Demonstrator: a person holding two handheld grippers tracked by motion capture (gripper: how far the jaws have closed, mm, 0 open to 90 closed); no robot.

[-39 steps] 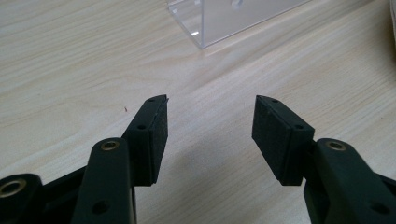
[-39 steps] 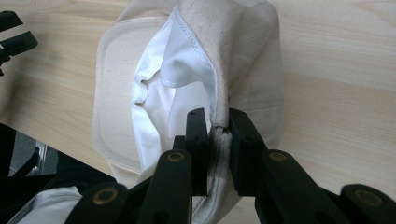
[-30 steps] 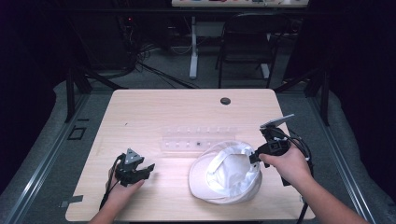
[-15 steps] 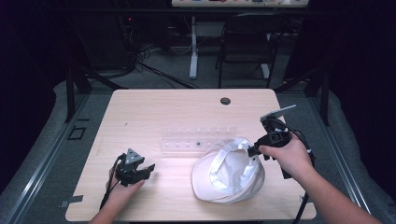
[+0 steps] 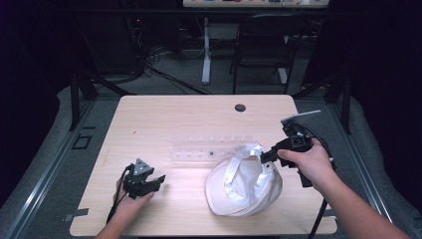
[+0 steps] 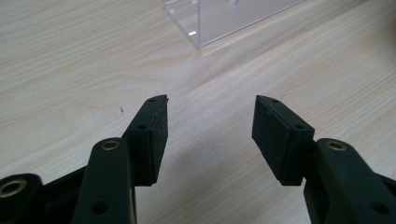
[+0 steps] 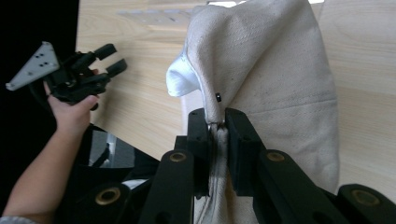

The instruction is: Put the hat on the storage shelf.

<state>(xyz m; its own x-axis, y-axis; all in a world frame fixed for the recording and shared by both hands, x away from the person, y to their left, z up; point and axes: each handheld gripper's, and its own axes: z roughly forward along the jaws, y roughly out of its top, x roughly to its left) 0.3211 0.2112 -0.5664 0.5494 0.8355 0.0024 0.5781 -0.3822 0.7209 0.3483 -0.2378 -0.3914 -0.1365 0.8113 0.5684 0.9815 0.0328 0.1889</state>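
A white cloth cap (image 5: 244, 181) lies upside down on the front right of the wooden table (image 5: 174, 114), its right rim raised off the top. My right gripper (image 5: 263, 158) is shut on that rim. In the right gripper view the jaws pinch the cap's seam (image 7: 217, 126), and the cap's cloth (image 7: 271, 65) rises above them. My left gripper (image 5: 158, 181) rests low at the front left, well apart from the cap. Its jaws stand open over bare wood (image 6: 210, 126) with nothing between them. The left gripper (image 7: 112, 58) also shows far off in the right gripper view.
A clear plastic rack (image 5: 209, 148) lies flat mid-table, just behind the cap, and its corner (image 6: 224, 18) sits ahead of the left jaws. A dark grommet (image 5: 240, 107) marks the far edge. A chair (image 5: 268, 45) and cables stand beyond the table.
The right gripper has risen slightly with the cap's rim, tipping the cap up and drawing it a little to the right. The left gripper has kept still.
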